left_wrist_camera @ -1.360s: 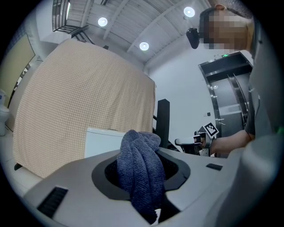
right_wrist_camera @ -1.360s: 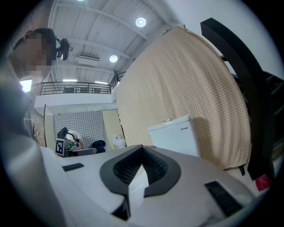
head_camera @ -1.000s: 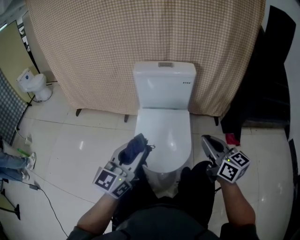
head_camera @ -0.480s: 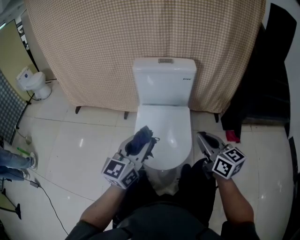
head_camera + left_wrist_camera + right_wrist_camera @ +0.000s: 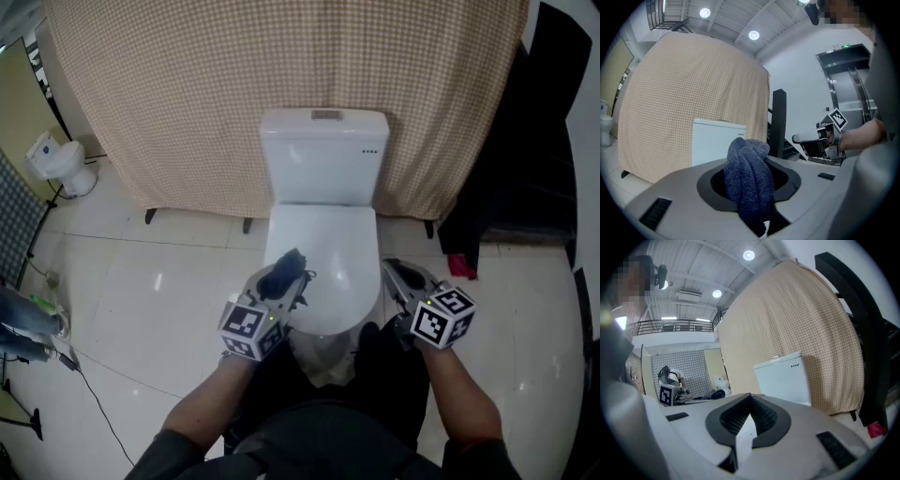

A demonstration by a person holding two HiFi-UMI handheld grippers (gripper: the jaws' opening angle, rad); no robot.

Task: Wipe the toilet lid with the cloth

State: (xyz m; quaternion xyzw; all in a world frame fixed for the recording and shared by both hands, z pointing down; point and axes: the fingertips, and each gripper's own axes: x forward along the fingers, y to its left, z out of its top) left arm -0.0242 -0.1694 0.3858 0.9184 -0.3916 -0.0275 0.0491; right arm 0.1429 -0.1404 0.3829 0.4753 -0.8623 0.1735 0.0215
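The white toilet has its lid (image 5: 328,248) down, with the tank (image 5: 323,155) behind it. A dark blue cloth (image 5: 284,272) is bunched in my left gripper (image 5: 289,275), which is shut on it over the lid's front left edge. In the left gripper view the cloth (image 5: 749,180) hangs between the jaws, with the tank (image 5: 715,143) beyond. My right gripper (image 5: 397,275) is shut and empty beside the lid's right front edge. In the right gripper view its jaws meet (image 5: 747,420), and the tank (image 5: 785,378) stands ahead.
A beige checked curtain (image 5: 234,84) hangs behind the toilet. A small white toilet (image 5: 58,164) stands at the far left. Black furniture (image 5: 534,150) and a red item (image 5: 461,267) are on the right. A cable (image 5: 94,394) runs over the tiled floor on the left.
Both grippers have moved forward and inward toward the lid's front. The left one still carries the cloth, now over the lid's left edge.
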